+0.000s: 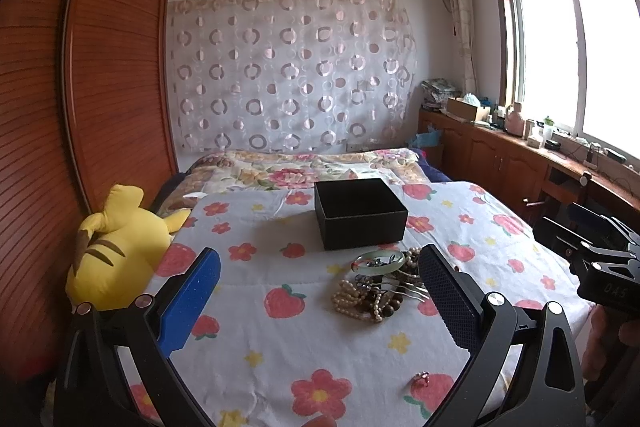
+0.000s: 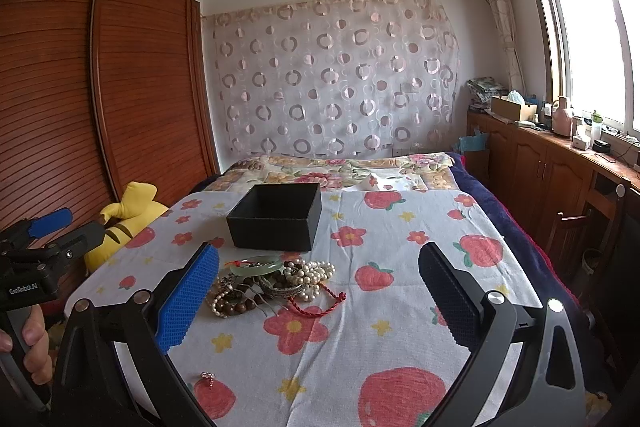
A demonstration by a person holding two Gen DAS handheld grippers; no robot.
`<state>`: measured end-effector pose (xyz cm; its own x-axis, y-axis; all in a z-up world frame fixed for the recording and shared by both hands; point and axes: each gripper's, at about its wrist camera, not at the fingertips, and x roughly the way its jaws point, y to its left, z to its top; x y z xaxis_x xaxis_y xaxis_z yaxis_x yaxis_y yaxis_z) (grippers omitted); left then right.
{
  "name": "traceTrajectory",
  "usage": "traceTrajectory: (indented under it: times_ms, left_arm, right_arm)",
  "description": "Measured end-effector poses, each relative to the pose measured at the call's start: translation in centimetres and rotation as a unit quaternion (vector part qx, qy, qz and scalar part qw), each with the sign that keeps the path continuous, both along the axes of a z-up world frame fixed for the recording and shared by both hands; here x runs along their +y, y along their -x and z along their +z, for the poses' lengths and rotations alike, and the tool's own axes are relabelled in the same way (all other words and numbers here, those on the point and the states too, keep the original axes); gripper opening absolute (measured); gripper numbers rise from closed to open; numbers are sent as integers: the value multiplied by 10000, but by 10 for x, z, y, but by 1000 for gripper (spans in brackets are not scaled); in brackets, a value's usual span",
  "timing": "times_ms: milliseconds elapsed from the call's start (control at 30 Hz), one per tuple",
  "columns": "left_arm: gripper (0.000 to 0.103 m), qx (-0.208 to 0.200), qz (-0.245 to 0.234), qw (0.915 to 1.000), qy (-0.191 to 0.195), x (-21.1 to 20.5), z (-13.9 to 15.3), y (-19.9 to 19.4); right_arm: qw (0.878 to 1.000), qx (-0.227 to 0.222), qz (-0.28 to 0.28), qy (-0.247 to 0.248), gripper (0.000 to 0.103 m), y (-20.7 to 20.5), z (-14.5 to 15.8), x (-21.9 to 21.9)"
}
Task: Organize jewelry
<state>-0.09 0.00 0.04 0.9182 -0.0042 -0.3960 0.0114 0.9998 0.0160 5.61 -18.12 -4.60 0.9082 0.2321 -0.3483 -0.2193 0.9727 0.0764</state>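
Note:
A pile of jewelry (image 1: 380,287) lies on the strawberry-print cloth: bead bracelets, a pale green jade bangle (image 1: 380,261) and a pearl string (image 2: 310,273). It also shows in the right wrist view (image 2: 272,285) with a red cord (image 2: 316,303). An open black box (image 1: 358,213) stands just behind the pile, also in the right wrist view (image 2: 276,217). A small ring (image 1: 422,379) lies apart near the front, also in the right wrist view (image 2: 207,377). My left gripper (image 1: 320,263) is open and empty, left of the pile. My right gripper (image 2: 320,263) is open and empty, right of it.
A yellow plush toy (image 1: 116,255) lies at the cloth's left edge by the wooden wardrobe (image 1: 80,87). A floral quilt (image 1: 304,167) covers the bed behind the box. A wooden cabinet (image 2: 552,167) with clutter runs under the window on the right.

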Motion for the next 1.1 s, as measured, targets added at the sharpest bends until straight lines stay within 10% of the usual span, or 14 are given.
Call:
traceTrajectory:
  times_ms: [1100]
  left_arm:
    - [96,-42,4,10000,1,3,0,1]
  right_arm:
    - [10000,-5,-3,-7,101,1,1,0]
